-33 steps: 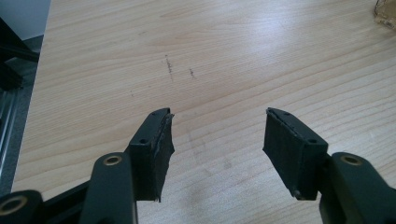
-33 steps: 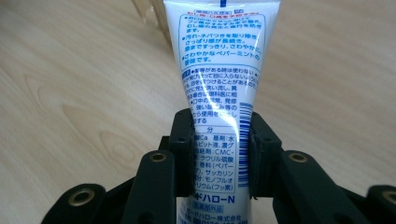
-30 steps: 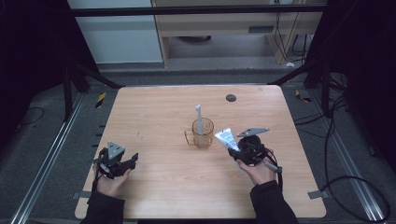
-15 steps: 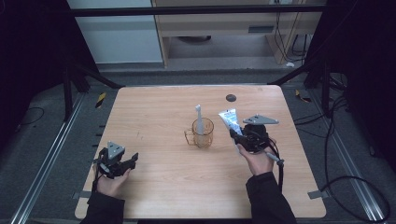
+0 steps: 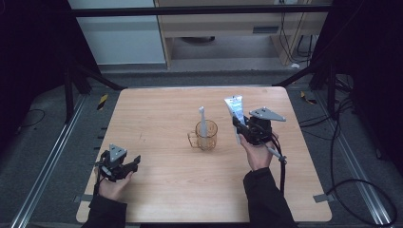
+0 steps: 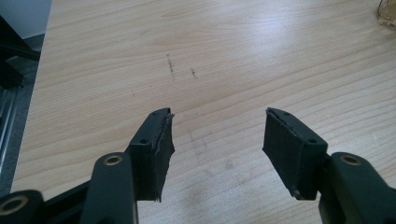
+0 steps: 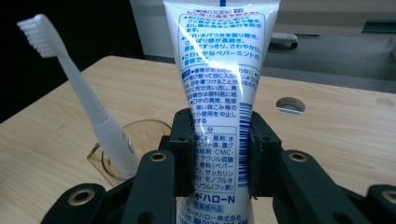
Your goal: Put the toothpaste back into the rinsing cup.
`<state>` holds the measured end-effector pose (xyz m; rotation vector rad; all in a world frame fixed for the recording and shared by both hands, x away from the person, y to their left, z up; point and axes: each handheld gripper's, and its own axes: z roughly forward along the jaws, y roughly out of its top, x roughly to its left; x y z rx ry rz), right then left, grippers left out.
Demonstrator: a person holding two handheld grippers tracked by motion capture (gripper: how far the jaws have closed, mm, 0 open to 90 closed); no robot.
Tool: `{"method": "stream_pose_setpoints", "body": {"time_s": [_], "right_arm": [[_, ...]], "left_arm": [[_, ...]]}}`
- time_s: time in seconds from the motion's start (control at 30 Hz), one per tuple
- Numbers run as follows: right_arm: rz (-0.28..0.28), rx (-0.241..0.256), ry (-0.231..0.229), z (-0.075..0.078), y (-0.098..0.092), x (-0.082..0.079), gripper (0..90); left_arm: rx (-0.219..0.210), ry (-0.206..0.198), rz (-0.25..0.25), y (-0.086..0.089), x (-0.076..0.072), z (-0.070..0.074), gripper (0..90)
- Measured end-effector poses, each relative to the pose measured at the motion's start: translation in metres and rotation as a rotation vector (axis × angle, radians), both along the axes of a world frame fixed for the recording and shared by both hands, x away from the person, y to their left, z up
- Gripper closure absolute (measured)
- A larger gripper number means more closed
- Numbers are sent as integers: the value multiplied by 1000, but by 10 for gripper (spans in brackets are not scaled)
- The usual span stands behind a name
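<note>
A clear amber glass mug (image 5: 205, 137) stands mid-table with a white toothbrush (image 5: 203, 120) upright in it, bristles up. My right gripper (image 5: 239, 127) is just right of the mug, raised above the table, shut on a white and blue toothpaste tube (image 5: 235, 109) held upright. In the right gripper view the tube (image 7: 219, 93) rises between the two jaws of my right gripper (image 7: 219, 154), with the toothbrush (image 7: 79, 88) and mug (image 7: 135, 149) behind to the left. My left gripper (image 5: 134, 163) rests near the table's front left, open, with bare wood between its fingers (image 6: 154, 149).
The wooden table (image 5: 157, 114) has a round cable hole (image 7: 290, 105) near its far edge. A metal frame and rails run along both sides. Cables lie on the floor to the right. Faint pencil marks (image 6: 170, 65) show ahead of the left gripper.
My right gripper has lifted and turned the toothpaste tube from a slant to upright, moving it up and slightly back beside the mug. The left gripper has stayed still.
</note>
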<state>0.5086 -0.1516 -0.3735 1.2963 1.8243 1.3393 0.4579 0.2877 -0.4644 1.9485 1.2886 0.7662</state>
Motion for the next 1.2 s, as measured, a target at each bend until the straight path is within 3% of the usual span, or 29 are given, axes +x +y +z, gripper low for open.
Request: {"method": "stream_pose_setpoints", "body": {"time_s": [0.7, 1.2], "right_arm": [[-26, 81, -86, -6, 22, 40, 684], [-28, 115, -138, -11, 39, 50, 685]], "left_arm": [[-17, -6, 18, 3, 1, 0, 415], [-16, -8, 17, 3, 1, 0, 415]]}}
